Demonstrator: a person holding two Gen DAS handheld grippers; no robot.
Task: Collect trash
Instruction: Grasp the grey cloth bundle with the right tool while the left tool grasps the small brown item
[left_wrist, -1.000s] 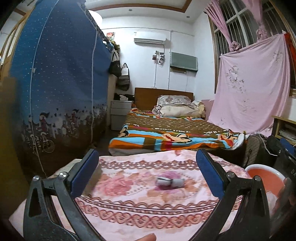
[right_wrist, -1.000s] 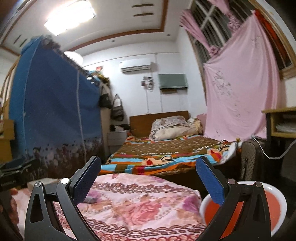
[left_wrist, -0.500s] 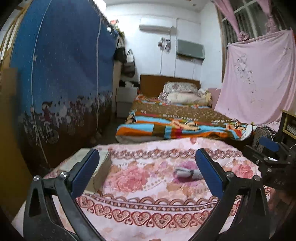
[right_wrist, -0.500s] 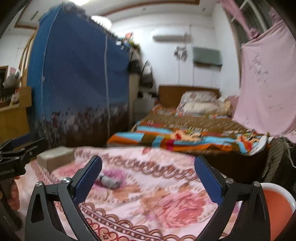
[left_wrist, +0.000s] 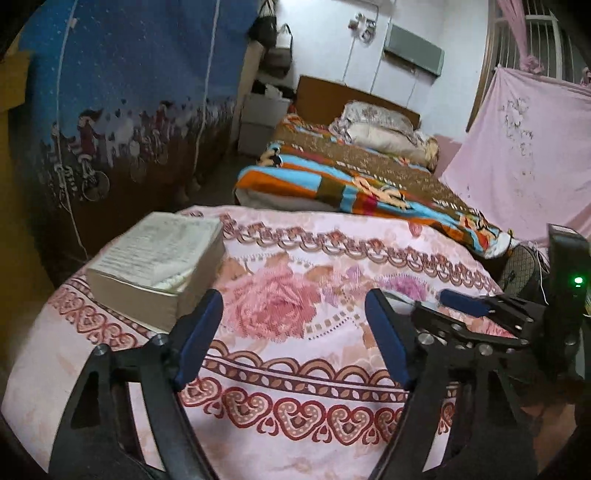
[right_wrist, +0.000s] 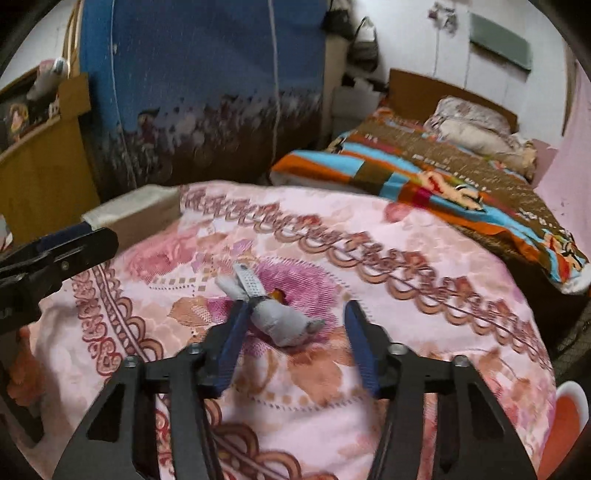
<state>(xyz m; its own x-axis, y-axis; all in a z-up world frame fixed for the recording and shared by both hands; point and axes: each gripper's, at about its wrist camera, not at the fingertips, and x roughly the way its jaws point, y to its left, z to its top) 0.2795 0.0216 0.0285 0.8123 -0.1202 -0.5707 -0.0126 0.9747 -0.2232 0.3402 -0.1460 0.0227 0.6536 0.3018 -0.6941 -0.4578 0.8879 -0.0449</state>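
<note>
A crumpled grey wrapper (right_wrist: 280, 321) with a white striped strip (right_wrist: 247, 282) lies on the pink floral tablecloth (right_wrist: 406, 295). My right gripper (right_wrist: 295, 338) points down at it with its jaws closing around it. The left pad (right_wrist: 234, 334) is against the wrapper, while the right pad (right_wrist: 360, 345) stands clear of it. My left gripper (left_wrist: 293, 334) hovers over the cloth (left_wrist: 295, 258), its jaws closing on nothing. In the left wrist view the right gripper's fingers (left_wrist: 461, 301) hide the wrapper. The left gripper's fingers (right_wrist: 62, 247) show at the left edge of the right wrist view.
A thick cover-less book (left_wrist: 159, 258) lies at the table's far left corner. An orange and white basin (right_wrist: 569, 417) sits low beyond the table's right edge. Behind the table are a bed with a striped blanket (left_wrist: 351, 184) and a blue wardrobe cover (left_wrist: 129, 92).
Both grippers tipped down toward the table and narrowed their jaws. The right one swung left across the cloth and now straddles the grey wrapper.
</note>
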